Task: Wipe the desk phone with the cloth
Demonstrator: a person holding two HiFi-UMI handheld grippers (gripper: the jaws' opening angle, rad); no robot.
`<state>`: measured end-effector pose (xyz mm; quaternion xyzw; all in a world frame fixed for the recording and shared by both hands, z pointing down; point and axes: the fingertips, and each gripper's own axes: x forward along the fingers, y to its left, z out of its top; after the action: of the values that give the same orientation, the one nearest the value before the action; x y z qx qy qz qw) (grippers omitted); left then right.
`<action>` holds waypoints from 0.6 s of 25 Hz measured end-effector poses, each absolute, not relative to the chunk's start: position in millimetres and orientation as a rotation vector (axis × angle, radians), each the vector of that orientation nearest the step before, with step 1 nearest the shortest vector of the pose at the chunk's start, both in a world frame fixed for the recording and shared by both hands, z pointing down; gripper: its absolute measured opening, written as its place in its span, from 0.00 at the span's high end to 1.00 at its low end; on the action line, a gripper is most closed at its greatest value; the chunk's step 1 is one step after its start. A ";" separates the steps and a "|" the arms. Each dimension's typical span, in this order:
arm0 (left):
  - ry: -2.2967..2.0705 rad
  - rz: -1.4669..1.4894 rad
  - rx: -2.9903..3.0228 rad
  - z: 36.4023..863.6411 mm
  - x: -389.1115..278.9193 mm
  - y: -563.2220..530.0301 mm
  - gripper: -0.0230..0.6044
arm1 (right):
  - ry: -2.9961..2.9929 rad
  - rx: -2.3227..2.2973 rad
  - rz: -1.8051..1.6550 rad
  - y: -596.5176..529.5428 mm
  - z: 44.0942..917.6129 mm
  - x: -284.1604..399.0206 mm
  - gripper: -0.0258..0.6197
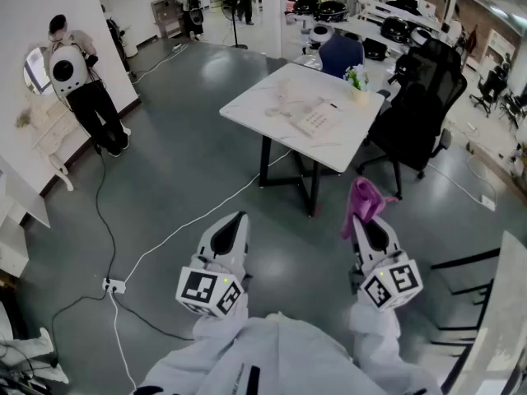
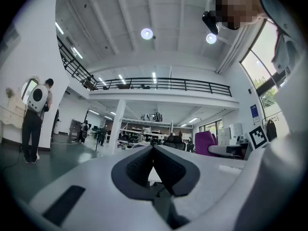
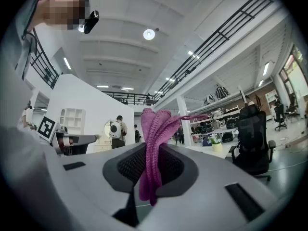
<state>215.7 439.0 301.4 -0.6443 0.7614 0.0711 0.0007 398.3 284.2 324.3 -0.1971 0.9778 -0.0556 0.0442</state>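
Observation:
A white desk phone (image 1: 317,117) lies on a white table (image 1: 247,104) some way ahead of me across the floor. My right gripper (image 1: 368,218) is shut on a purple knitted cloth (image 1: 363,201), which sticks up out of the jaws and droops over them; the cloth (image 3: 155,143) fills the middle of the right gripper view. My left gripper (image 1: 233,221) is held beside it, low and close to my body, with its jaws shut and nothing between them (image 2: 153,159). Both grippers are well short of the table.
A black office chair (image 1: 420,105) stands at the table's right side and a small potted plant (image 1: 357,81) at its far edge. White cables (image 1: 165,237) and a power strip (image 1: 114,285) lie on the grey floor. A person with a white backpack (image 1: 78,89) stands at left.

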 end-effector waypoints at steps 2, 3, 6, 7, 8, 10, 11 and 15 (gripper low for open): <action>2.404 0.229 -2.020 300.0 218.2 440.3 0.97 | 2.984 -0.602 -0.168 284.4 323.5 402.8 0.90; 2.409 0.231 -2.017 299.1 219.6 441.0 0.97 | 2.983 -0.602 -0.168 284.3 323.2 405.1 0.90; 2.409 0.228 -2.000 296.3 223.0 444.1 0.97 | 2.981 -0.601 -0.170 284.1 322.3 411.1 0.90; 2.410 0.227 -1.994 295.5 223.5 445.4 0.97 | 2.980 -0.602 -0.169 283.8 322.0 412.5 0.90; 2.415 0.227 -1.989 294.9 223.8 446.6 0.97 | 2.980 -0.603 -0.167 283.4 321.9 413.6 0.90; 2.426 0.225 -1.978 295.0 224.4 448.7 0.97 | 2.981 -0.604 -0.164 282.3 322.7 415.3 0.90; 2.428 0.221 -1.973 295.7 224.6 449.2 0.97 | 2.982 -0.604 -0.165 281.5 323.6 416.0 0.90; 2.446 0.214 -1.953 297.4 226.7 449.6 0.97 | 2.987 -0.602 -0.171 277.3 326.2 418.6 0.90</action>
<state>226.7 449.6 297.4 -0.6225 0.7797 0.0681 0.0023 418.6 277.3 326.2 -0.1970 0.9778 -0.0559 0.0451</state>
